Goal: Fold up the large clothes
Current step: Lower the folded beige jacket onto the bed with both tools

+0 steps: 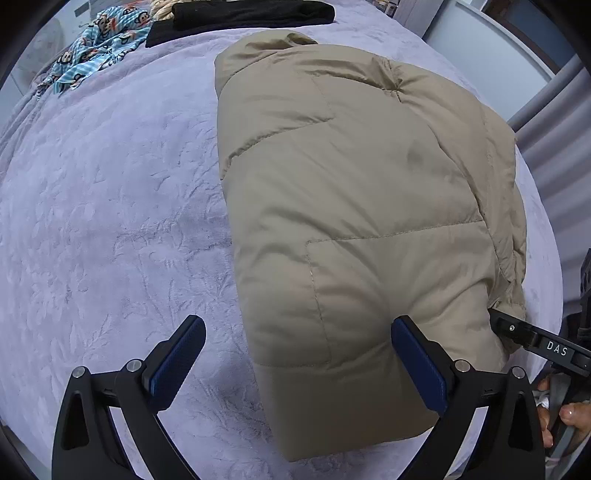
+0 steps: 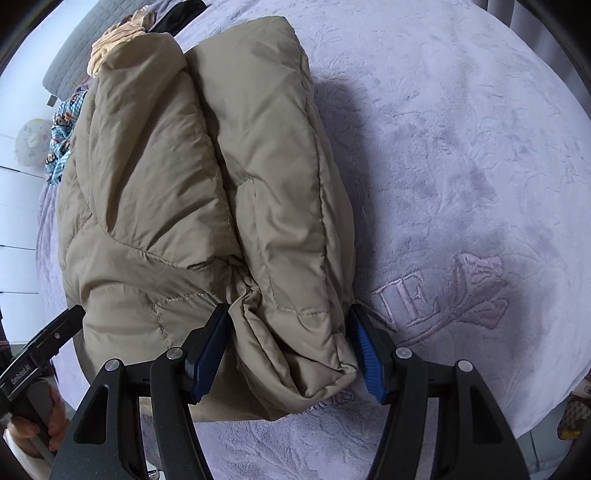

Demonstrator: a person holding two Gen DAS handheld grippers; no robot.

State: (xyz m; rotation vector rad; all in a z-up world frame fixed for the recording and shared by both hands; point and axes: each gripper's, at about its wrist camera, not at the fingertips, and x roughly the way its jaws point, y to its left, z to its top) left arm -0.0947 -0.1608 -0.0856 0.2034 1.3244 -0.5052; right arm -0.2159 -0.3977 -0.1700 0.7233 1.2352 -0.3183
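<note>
My left tongs (image 1: 299, 363) stand spread wide and grasp nothing: one pad hangs over the bare lilac bedspread (image 1: 110, 221), the other over the near corner of the folded beige puffer jacket (image 1: 351, 203), and nothing presses between them. The jacket lies on the bed as a thick, puffy bundle, folded over itself, its collar end pointing away from me.

My right tongs (image 2: 290, 345) are clenched on the jacket's (image 2: 184, 177) near right-hand roll. Both blue pads sit against the padded fabric, which bulges and creases between them. In the left wrist view a black finger of these tongs (image 1: 524, 334) reaches to the bundle's edge at the right, and part of the hand (image 1: 569, 417) holding them shows at the lower right corner.

An embroidered rose (image 2: 476, 288) with some letters lies on the bedspread (image 2: 461, 129) just right of my right tongs. At the far end of the bed are a blue cartoon-print garment (image 1: 96, 44) and folded black clothes (image 1: 243, 16), well apart from the jacket.
</note>
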